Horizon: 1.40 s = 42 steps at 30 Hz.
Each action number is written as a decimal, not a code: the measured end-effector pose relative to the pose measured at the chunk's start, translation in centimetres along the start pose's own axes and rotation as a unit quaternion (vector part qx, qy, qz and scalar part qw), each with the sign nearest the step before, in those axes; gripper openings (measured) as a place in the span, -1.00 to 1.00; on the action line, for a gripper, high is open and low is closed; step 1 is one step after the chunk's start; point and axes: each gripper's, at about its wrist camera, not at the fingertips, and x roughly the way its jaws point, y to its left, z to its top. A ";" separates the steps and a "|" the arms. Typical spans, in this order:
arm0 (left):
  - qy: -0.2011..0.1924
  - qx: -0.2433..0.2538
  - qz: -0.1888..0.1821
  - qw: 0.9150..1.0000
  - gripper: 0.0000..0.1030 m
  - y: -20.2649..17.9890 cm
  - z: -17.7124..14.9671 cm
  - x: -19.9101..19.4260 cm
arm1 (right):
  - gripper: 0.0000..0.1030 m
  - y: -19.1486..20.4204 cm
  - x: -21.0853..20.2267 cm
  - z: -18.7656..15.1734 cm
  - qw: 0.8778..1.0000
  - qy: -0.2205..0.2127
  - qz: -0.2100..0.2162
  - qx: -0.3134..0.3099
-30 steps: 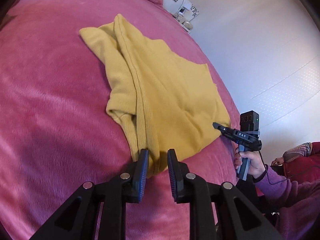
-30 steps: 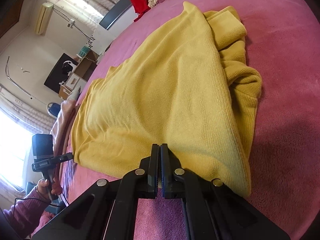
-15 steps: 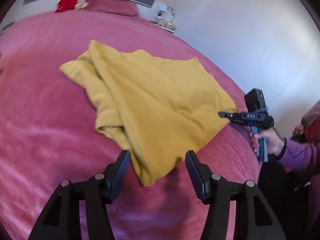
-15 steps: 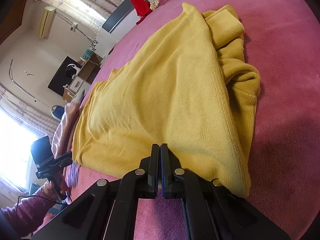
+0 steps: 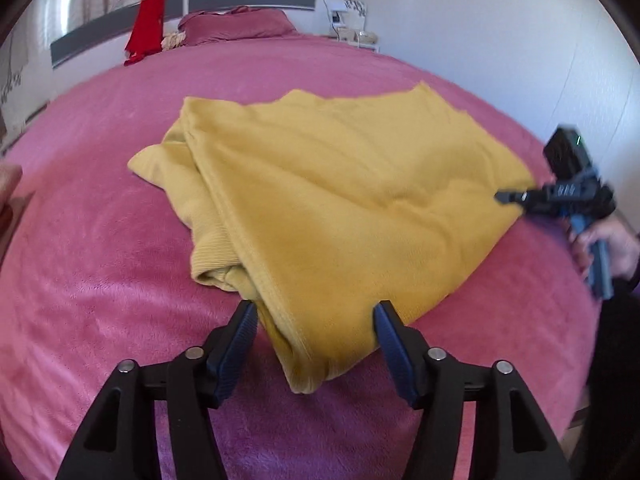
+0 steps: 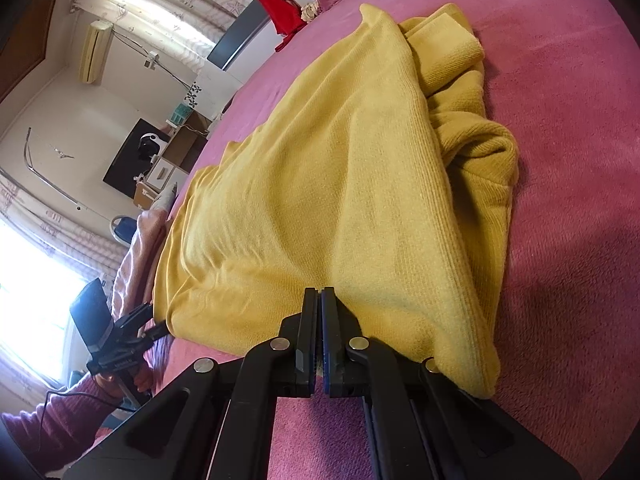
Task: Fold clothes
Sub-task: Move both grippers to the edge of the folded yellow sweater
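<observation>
While the bed [image 5: 100,240] carries the half-folded sweater [image 5: 340,200] mid-blanket, the right gripper [image 6: 321,300] pinches its near hem shut; the left gripper [image 5: 314,316], wide open and empty, should close squarely on the near corner.

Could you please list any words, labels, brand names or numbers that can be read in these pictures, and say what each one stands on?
None can be read.
Right gripper, seen from the left wrist: light marks on its dark side, too blurred to read.
Yellow sweater, pink bedspread, left gripper: no print visible.
</observation>
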 end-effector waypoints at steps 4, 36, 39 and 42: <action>-0.014 -0.011 0.002 1.000 0.24 0.0 -0.4 0.0 | -1.00 -0.1 0.0 0.0 1.000 0.000 0.003 0.001; 0.032 -0.100 -0.075 0.992 -0.57 4.1 -2.1 -2.9 | -1.00 -0.6 -0.4 0.9 1.000 0.014 0.015 0.014; 0.004 -0.105 0.016 0.994 -0.66 4.4 -2.7 -6.2 | -0.81 -0.1 -1.8 1.0 0.999 0.004 0.012 0.037; -0.069 -0.075 0.047 0.994 -0.64 1.8 -0.4 -8.2 | -0.20 2.6 -3.0 0.6 0.999 -0.025 0.024 0.014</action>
